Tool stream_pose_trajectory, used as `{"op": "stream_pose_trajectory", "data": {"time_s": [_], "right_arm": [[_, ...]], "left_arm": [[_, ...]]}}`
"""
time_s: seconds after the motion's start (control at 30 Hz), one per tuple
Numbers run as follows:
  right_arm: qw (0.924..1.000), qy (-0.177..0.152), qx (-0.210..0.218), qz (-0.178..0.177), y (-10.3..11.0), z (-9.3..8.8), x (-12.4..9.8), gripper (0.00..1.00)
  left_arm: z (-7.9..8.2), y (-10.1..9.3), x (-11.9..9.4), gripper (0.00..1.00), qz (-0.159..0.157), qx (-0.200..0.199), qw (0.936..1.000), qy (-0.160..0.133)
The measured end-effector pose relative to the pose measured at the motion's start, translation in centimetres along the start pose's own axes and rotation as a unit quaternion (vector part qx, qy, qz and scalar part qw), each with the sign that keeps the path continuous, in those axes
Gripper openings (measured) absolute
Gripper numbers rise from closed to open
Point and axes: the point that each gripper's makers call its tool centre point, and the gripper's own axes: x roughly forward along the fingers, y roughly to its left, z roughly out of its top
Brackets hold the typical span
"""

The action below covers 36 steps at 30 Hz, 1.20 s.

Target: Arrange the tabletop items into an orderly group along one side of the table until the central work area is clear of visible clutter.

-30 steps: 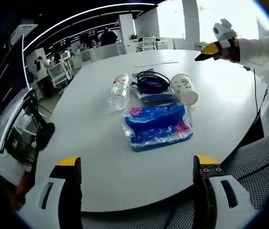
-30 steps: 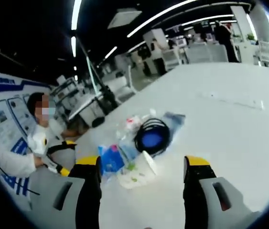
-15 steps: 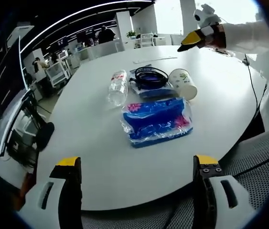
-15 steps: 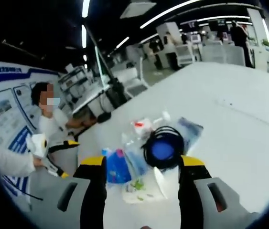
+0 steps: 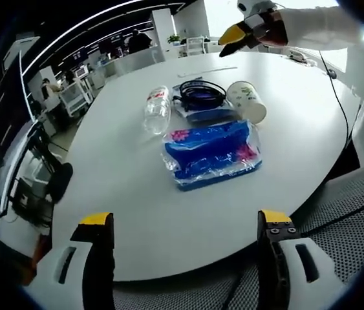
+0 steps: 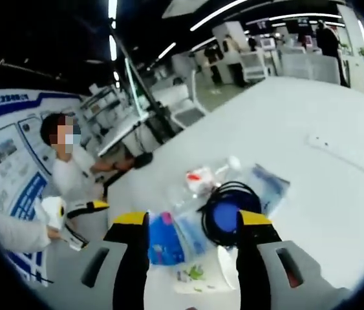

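A cluster of items lies mid-table. In the left gripper view I see a blue tissue pack (image 5: 213, 153), a clear plastic bottle (image 5: 157, 110) on its side, a black coiled cable (image 5: 201, 95) resting on a flat blue packet (image 5: 206, 116), and a tipped paper cup (image 5: 246, 101). My left gripper (image 5: 185, 223) is open at the near table edge, well short of them. The right gripper (image 5: 240, 31) hangs above the far side. In the right gripper view, my right gripper (image 6: 192, 219) is open over the tissue pack (image 6: 165, 239), cable (image 6: 230, 206), bottle (image 6: 198, 181) and cup (image 6: 198, 276).
The round white table (image 5: 123, 194) has a long white strip (image 5: 207, 70) lying beyond the pile. A mesh chair seat (image 5: 356, 213) sits by the near right edge. Office desks and chairs (image 5: 78, 97) stand past the table's left side.
The right gripper has moved over the pile, so the cable and tissue pack now sit between its jaws. In the left gripper view it has drifted up and left. The items have not moved.
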Motion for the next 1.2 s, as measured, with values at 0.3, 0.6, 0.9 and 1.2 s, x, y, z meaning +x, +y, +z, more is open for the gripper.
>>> {"op": "stream_pose_trajectory", "data": {"time_s": [0.3,0.6,0.9,1.2], "right_arm": [[0.9993,0.029,0.018,0.012,1.0,-0.5,2.8,0.50],[0.9973,0.071,0.011,0.013,0.9,-1.4,5.5,0.49],[0.9955,0.074,0.059,-0.008,-0.3,-1.8,7.4,0.46],[0.9917,0.082,0.090,-0.041,-1.5,-1.9,9.0,0.41]], "left_arm": [[0.8,-0.1,-0.1,0.99,-0.005,-0.018,0.9996,-0.020],[2.0,-0.7,-0.4,1.00,-0.024,-0.052,0.9969,-0.054],[1.7,-0.7,-0.3,1.00,-0.024,-0.051,0.9973,-0.047],[1.3,-0.5,0.0,1.00,-0.021,-0.049,0.9980,-0.035]]}}
